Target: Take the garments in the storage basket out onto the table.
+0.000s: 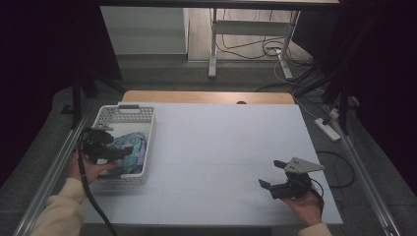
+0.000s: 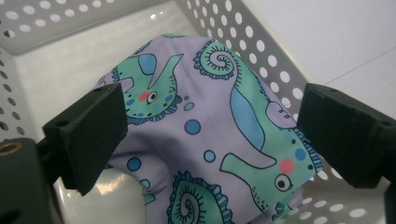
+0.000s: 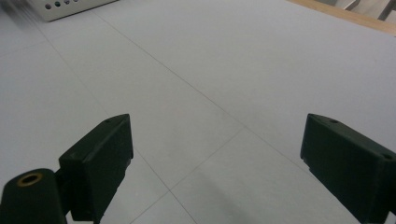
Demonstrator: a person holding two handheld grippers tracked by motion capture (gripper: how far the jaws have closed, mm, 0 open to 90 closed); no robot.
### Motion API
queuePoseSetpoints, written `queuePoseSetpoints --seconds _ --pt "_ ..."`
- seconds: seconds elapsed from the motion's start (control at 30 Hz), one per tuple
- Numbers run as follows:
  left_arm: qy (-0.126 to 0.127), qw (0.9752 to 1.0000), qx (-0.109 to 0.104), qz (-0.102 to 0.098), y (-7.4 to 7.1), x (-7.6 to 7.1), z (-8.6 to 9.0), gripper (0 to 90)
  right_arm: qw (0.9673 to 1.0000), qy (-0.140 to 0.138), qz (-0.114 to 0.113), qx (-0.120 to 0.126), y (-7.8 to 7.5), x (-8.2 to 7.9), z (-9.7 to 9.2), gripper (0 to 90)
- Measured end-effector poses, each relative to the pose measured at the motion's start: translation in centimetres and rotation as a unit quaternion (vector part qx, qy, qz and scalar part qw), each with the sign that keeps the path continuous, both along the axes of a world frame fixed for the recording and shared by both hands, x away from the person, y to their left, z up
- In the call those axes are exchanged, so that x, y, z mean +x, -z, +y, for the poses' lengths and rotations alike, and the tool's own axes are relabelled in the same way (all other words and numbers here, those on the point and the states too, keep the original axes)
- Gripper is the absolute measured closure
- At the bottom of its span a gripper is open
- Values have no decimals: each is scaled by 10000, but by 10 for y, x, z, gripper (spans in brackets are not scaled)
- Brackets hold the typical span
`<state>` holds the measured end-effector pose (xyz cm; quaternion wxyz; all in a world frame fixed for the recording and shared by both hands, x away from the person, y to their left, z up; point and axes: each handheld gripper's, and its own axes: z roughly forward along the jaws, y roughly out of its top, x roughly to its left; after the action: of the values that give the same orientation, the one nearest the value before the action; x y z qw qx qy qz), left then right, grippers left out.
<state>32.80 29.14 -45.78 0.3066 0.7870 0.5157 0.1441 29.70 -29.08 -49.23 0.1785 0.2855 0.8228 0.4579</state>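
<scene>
Up close, the left claw [image 2: 210,135] gapes wide over seahorse-print cloth [image 2: 210,116]; the right claw [image 3: 215,163], equally wide, holds nothing.

Left gripper [image 2: 212,126]: jaws spread wide, one on each side of a bunched lilac cloth [image 2: 210,135] printed with green-and-blue seahorses and blue dots. Neither pad visibly presses the cloth. The cloth lies inside a white perforated basket [image 2: 261,51], against its far-side wall. Pale table surface [image 2: 345,37] visible beyond the basket wall.
</scene>
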Motion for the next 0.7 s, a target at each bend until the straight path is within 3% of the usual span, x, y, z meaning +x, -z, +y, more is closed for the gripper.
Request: queuePoseSetpoints --seconds 0.7 --pt "120 9980 247 567 18 29 -10 31 10000 10 44 -18 2 0 0 96"
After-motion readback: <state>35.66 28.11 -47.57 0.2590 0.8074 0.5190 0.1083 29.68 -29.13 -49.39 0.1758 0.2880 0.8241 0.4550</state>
